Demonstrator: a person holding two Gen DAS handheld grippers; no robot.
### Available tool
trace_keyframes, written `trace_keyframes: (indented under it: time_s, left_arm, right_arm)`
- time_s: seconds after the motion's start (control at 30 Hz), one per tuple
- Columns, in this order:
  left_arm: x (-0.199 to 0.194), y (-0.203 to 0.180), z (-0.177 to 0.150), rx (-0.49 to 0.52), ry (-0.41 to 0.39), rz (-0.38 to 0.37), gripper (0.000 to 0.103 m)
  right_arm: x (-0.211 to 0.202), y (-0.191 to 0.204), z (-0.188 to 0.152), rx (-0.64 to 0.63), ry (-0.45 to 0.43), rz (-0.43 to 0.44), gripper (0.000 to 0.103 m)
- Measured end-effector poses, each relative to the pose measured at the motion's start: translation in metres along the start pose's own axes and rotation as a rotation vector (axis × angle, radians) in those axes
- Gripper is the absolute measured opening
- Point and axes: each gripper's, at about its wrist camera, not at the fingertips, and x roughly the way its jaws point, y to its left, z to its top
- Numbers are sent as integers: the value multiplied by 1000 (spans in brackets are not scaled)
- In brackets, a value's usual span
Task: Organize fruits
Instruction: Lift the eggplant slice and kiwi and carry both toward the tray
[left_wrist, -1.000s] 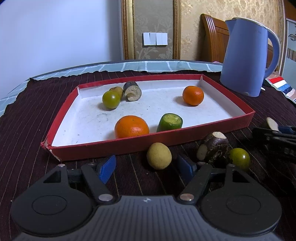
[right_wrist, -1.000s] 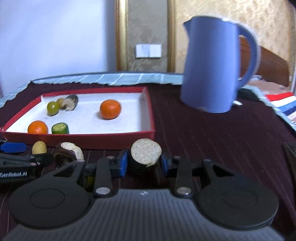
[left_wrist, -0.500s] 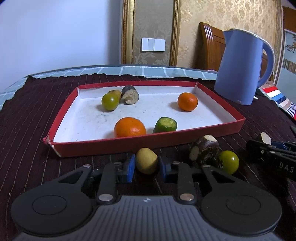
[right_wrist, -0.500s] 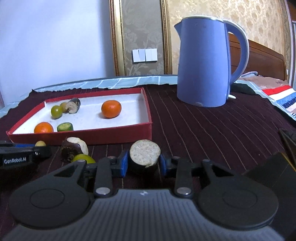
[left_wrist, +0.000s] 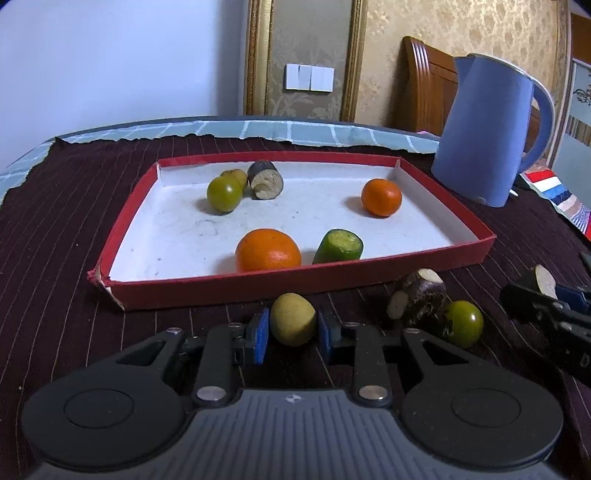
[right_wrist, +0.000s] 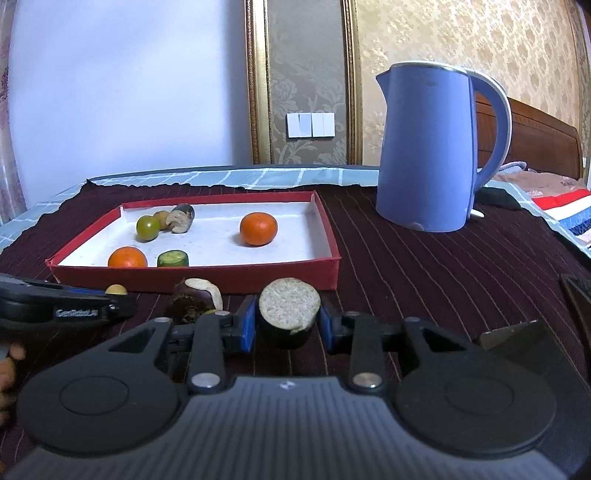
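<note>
A red tray with a white floor lies on the dark cloth. It holds two oranges, a green fruit, a cut cucumber piece and a dark eggplant piece. My left gripper is shut on a small yellow fruit, just in front of the tray's near wall. My right gripper is shut on an eggplant chunk, near the tray's near right corner. A dark root piece and a green fruit lie on the cloth between the grippers.
A tall blue kettle stands on the cloth right of the tray. A wooden chair stands behind it. A striped cloth lies at the far right. The table's far edge runs behind the tray.
My left gripper has shut on the yellow fruit. My right gripper, holding the eggplant chunk, has drawn back from the kettle; the tray looks farther in both views.
</note>
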Motion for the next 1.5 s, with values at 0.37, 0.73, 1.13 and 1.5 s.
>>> trace_keyframes:
  time_s: [0.37,0.73,1.13,1.5]
  left_arm:
    - [9,-21,-1,72,-26,90,28]
    - [-18,-10,-8,74,-83,113,27]
    - [-33,0,11,74,-145,168,27]
    - [-30,-1,19,76,-146,179,27]
  right_arm:
    - [3,-2,-5,13,10,11,32]
    - [-7,10,0,0,-26,38,32]
    - [1,30,9,-17,-23,55,32]
    - [8,35,24,-11,-42,58,32]
